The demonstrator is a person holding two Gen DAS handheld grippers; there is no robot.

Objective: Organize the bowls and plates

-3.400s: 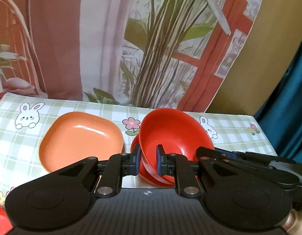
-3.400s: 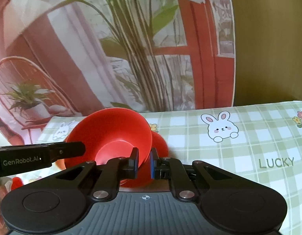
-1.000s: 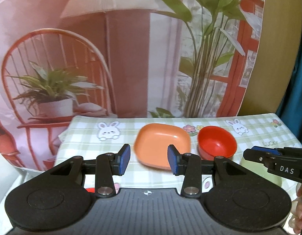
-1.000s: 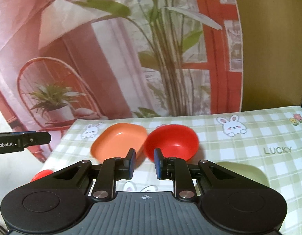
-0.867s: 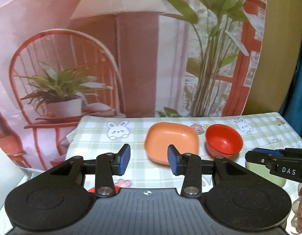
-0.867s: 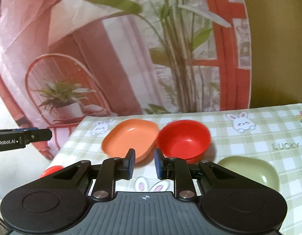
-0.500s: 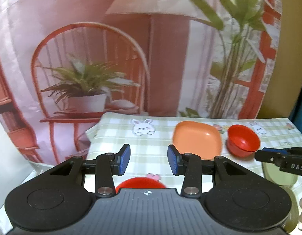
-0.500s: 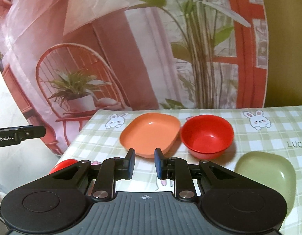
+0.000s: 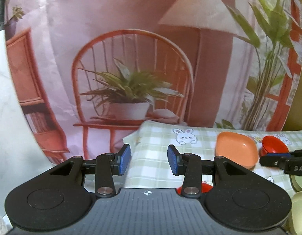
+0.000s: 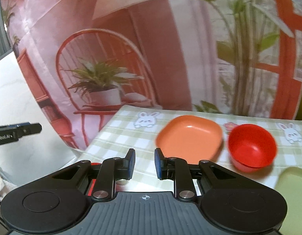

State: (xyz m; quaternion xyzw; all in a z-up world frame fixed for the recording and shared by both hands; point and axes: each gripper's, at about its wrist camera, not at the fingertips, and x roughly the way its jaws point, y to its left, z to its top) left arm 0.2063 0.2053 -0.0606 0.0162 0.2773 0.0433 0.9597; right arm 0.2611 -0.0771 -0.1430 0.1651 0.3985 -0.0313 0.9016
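An orange square plate [image 10: 190,137] lies on the checked tablecloth with a red bowl [image 10: 251,146] to its right; both also show in the left wrist view, the plate [image 9: 236,152] and the bowl [image 9: 274,146]. A pale green plate [image 10: 294,192] lies at the near right. A red dish [image 9: 204,188] shows just behind the left gripper's fingers and peeks out in the right wrist view [image 10: 95,164]. My left gripper [image 9: 149,161] is open and empty, over the table's left end. My right gripper [image 10: 144,162] is open and empty, near the orange plate.
The table's left edge [image 10: 96,139] drops away below a printed backdrop with a chair and plants [image 9: 131,90]. A white wall [image 10: 17,117] is at the left. A cream dish [image 9: 299,211] sits at the near right edge.
Both grippers have let go of the red bowl, pulled back and swung left. The right gripper has opened a little wider. The plates and the bowl have stayed put.
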